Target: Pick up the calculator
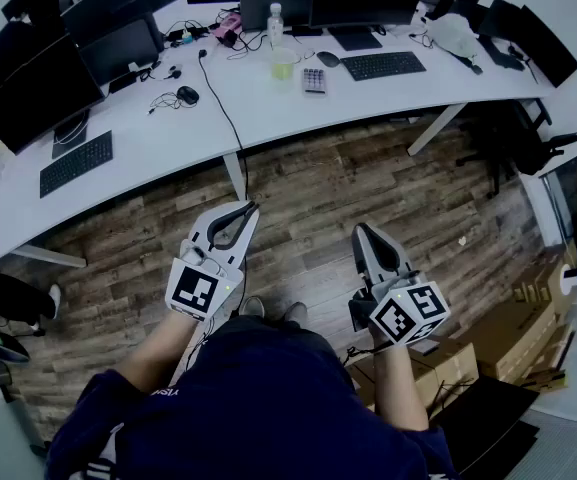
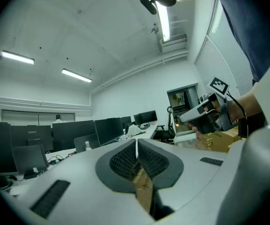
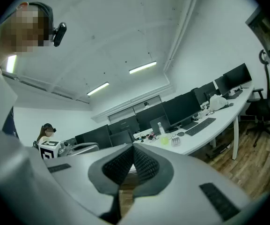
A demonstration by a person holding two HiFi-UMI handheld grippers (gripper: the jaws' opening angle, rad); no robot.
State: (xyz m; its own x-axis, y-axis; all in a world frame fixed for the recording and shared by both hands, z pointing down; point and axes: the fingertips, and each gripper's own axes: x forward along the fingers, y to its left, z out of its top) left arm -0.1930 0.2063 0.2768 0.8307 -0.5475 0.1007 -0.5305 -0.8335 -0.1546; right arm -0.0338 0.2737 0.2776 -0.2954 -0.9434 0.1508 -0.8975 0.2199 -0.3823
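Calculator point(image 1: 314, 80) flat on the white tabletop point(image 1: 268, 118), both tools back over the wooden floor point(image 1: 318, 198).
Its long axis runs from the tabletop's near edge toward the monitors (which end bears the display is too small to tell). A green cup point(image 1: 283, 64) stands just beside it at left, a mouse point(image 1: 328, 58) just behind, a keyboard point(image 1: 382, 65) to the right, a black cable point(image 1: 223, 103) further left. The left tool point(image 1: 252, 207) and right tool point(image 1: 360, 229) each have jaws together on nothing, well apart from the calculator.
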